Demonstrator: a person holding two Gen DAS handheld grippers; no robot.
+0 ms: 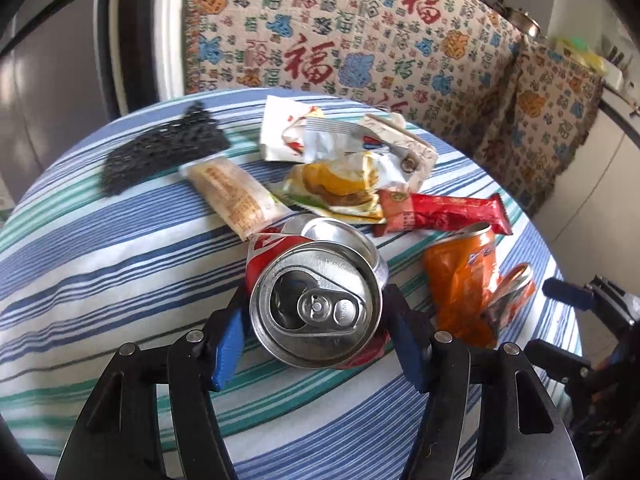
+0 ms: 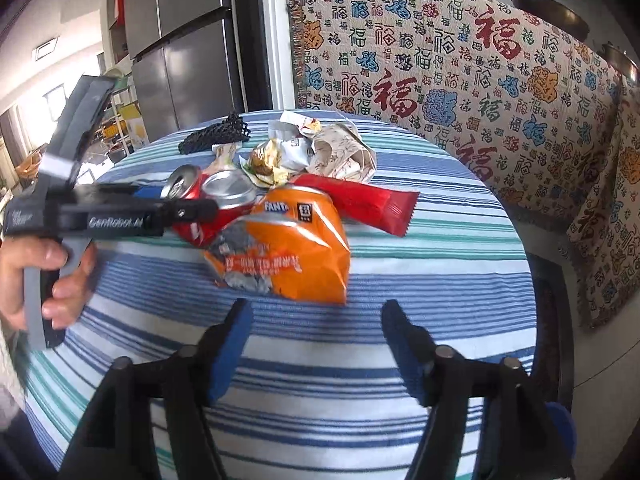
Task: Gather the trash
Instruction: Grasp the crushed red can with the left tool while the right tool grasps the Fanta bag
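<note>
A crushed red soda can [image 1: 320, 280] lies on the striped tablecloth [image 1: 100, 264], its silver pull-tab top facing the left wrist camera. My left gripper [image 1: 314, 308] has a blue pad pressed on each side of it. The right wrist view shows that same gripper [image 2: 192, 210] from the side on the red can [image 2: 192, 236], held by a person's hand [image 2: 52, 280]. A crushed orange Fanta can [image 2: 288, 252] lies just beyond my right gripper [image 2: 316, 312], which stands open with nothing between its fingers. The orange can [image 1: 460, 280] sits right of the red one.
Behind the cans lie a red snack wrapper [image 2: 360, 200], a beige wrapper [image 1: 236, 196], crumpled white and yellow packets [image 1: 340, 148] and a black mesh piece [image 1: 160, 152]. A patterned blanket [image 2: 460, 80] covers a seat behind the round table. A grey fridge [image 2: 188, 60] stands at the far left.
</note>
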